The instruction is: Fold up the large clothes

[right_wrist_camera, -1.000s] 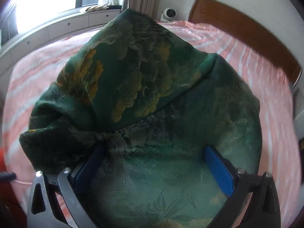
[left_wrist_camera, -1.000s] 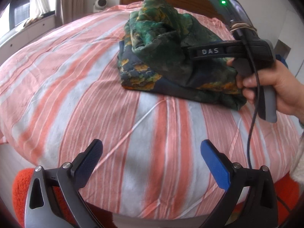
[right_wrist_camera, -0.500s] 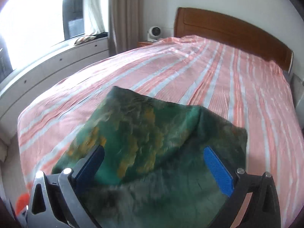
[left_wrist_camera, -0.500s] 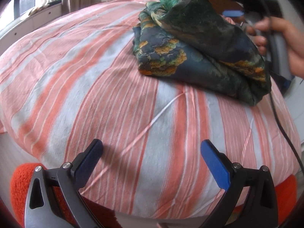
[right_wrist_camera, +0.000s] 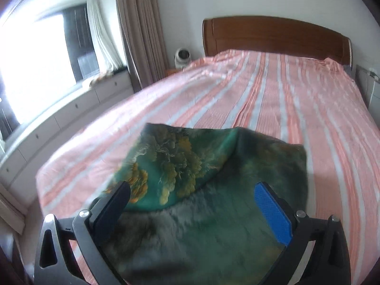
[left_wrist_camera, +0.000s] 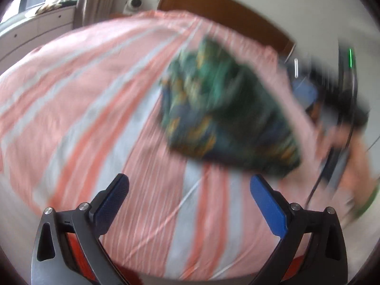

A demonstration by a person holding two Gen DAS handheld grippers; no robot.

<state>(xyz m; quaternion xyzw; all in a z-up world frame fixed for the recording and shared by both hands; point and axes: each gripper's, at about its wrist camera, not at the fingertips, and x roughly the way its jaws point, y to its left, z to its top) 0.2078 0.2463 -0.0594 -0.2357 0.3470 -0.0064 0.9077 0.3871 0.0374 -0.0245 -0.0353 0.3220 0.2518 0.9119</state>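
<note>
Jaws of both grippers spread wide, nothing between the pads. Left gripper (left_wrist_camera: 188, 191) hovering above the near end of the striped bedspread (left_wrist_camera: 95, 109), clear of any cloth. Right gripper (right_wrist_camera: 192, 200) poised just over the folded green garment (right_wrist_camera: 209, 190), dark pad at its near left edge, blue pad above its right part; contact with the fabric impossible to judge. Garment lying in a compact folded bundle on the bedspread, near end of the bed, a lighter green layer with gold flower print overlapping a darker layer beneath. In the left wrist view, heavily blurred: same garment (left_wrist_camera: 225, 118) beyond and right of the left gripper, and further right a smeared hand (left_wrist_camera: 351, 156) around the right tool's dark handle with a trailing black cable (left_wrist_camera: 332, 166). Wooden headboard (right_wrist_camera: 275, 38) at the far end, small white device (right_wrist_camera: 182, 57) left of it, beige curtain (right_wrist_camera: 140, 30) and bright window (right_wrist_camera: 40, 57) along the left wall above white drawers (right_wrist_camera: 66, 118).
</note>
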